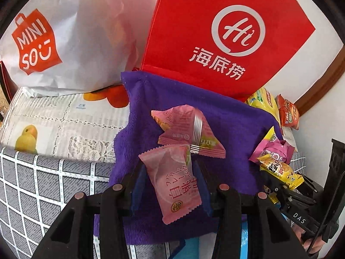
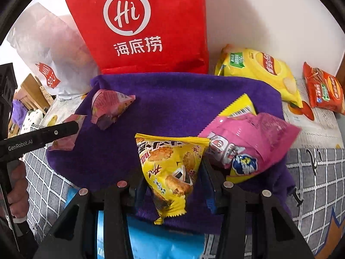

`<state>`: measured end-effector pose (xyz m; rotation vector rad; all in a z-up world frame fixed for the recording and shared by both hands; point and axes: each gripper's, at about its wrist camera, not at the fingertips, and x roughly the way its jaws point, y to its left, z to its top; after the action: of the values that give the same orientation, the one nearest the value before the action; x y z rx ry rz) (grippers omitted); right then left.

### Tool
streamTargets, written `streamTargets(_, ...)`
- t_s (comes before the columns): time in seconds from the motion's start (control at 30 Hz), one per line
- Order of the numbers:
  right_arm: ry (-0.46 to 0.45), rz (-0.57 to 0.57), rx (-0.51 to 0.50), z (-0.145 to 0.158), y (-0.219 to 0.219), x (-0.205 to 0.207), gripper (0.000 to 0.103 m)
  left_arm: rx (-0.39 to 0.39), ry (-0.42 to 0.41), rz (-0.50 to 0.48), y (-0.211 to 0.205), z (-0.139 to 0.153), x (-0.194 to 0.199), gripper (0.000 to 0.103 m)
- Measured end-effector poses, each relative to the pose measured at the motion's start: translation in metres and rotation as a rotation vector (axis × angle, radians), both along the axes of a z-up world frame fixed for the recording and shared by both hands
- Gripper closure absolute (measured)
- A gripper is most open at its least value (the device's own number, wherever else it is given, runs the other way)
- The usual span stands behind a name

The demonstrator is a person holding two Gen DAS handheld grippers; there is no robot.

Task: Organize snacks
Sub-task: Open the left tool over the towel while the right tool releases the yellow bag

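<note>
- Purple towel covers the surface, soft and likely to bunch under packets.
- Your right claw is narrowly closed on a yellow snack packet over the towel: light, crinkly, probably slippery; grip the puffed middle.
- Your left claw pinches a pale pink packet there too, light and crushable.

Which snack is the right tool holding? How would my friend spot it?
Find the purple towel in front of the red bag. At its near edge, the right tool pinches a yellow snack packet. Unlike the pink packet beside it, it's yellow with crackers pictured.
</note>
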<state>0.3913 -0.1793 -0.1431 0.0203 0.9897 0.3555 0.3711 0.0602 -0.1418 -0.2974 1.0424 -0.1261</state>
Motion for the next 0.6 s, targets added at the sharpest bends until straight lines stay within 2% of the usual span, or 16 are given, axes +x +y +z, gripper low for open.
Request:
streamTargets(0.3, 0.04, 0.025, -0.037, -0.009, 0.013, 0.011, 0.058, -0.014, 0.005, -0.014, -0.002, -0.008, 0.006, 0.06)
streamTargets(0.37, 0.046, 0.025, -0.048, -0.01, 0.013, 0.011, 0.052, -0.022, 0.01, -0.017, -0.002, -0.01, 0.006, 0.059)
streamTargets(0.43, 0.045, 0.026, -0.042, -0.009, 0.012, 0.01, 0.038, -0.029, 0.016, -0.017, -0.003, -0.011, 0.007, 0.059)
streamTargets(0.5, 0.035, 0.02, -0.036, -0.007, 0.008, 0.007, 0.032, -0.031, 0.019, -0.015, -0.004, -0.011, 0.006, 0.056)
streamTargets(0.53, 0.028, 0.013, -0.034, -0.004, 0.007, 0.005, 0.029, -0.029, 0.022, -0.014, -0.004, -0.01, 0.006, 0.054)
streamTargets(0.6, 0.022, 0.004, -0.027, 0.001, 0.003, 0.001, 0.024, -0.026, 0.023, -0.01, -0.003, -0.008, 0.002, 0.042)
